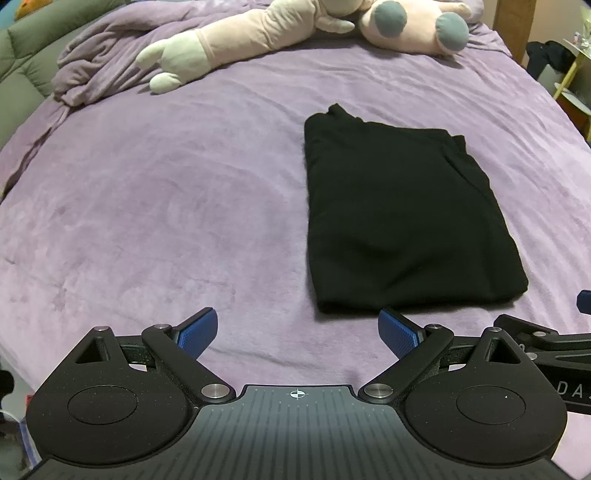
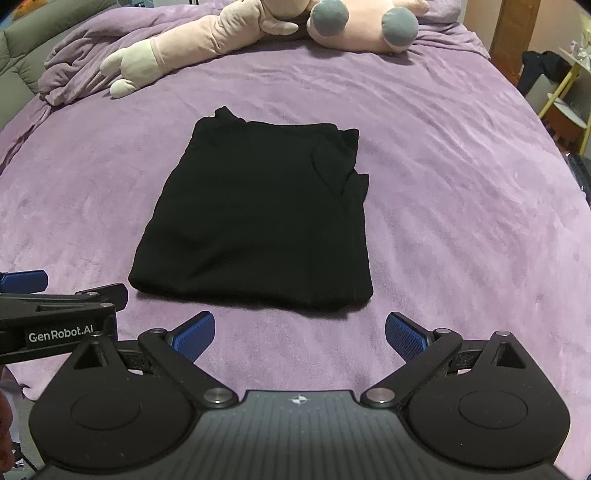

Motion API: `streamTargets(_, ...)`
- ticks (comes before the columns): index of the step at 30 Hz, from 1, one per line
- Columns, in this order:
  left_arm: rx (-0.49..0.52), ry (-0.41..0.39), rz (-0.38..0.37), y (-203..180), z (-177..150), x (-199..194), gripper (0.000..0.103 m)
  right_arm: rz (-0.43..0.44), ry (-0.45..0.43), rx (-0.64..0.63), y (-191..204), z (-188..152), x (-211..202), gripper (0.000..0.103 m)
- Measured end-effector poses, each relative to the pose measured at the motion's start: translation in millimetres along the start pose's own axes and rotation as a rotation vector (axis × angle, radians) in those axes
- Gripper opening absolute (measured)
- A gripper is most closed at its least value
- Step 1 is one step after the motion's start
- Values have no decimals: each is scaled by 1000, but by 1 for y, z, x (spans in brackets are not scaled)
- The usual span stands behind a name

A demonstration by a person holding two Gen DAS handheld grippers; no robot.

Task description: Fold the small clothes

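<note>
Black garment [image 1: 402, 218] lies flat on the purple blanket [image 1: 147, 206], already a neat rectangle, well short of the plush toy [image 1: 258, 33] at the bed's far end. My left gripper [image 1: 297, 334] hangs just off the garment's near-left corner, jaws wide, nothing held. My right gripper [image 2: 299, 334] sits just before its near edge, jaws wide too, empty.

Judgement: the folding looks mostly done; either one last fold in half is due, or the piece is finished.

If another fold: both jaws must pinch the near corners through all layers, lift together, carry toward the plush toy, lay edges flush. The loose flap at the far-right corner may slip.
</note>
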State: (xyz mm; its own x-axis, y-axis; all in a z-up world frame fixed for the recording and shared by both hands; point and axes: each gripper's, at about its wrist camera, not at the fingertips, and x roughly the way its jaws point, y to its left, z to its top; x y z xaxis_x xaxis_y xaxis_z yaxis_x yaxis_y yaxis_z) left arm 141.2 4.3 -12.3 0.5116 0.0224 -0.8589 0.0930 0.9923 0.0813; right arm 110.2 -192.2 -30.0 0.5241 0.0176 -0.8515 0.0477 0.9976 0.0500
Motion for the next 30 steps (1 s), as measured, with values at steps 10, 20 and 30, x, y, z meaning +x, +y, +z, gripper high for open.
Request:
streamTargets(10, 10, 2, 2, -2, 0, 1, 98, -7, -3, 0, -1, 1, 0, 99)
streamTargets(20, 9, 1, 7, -3, -1, 0, 98, -11, -14, 4, -1, 0, -1, 99)
streamTargets(30, 9, 2, 3, -2, -1, 0, 98, -10, -14, 5, -1, 0, -2, 99)
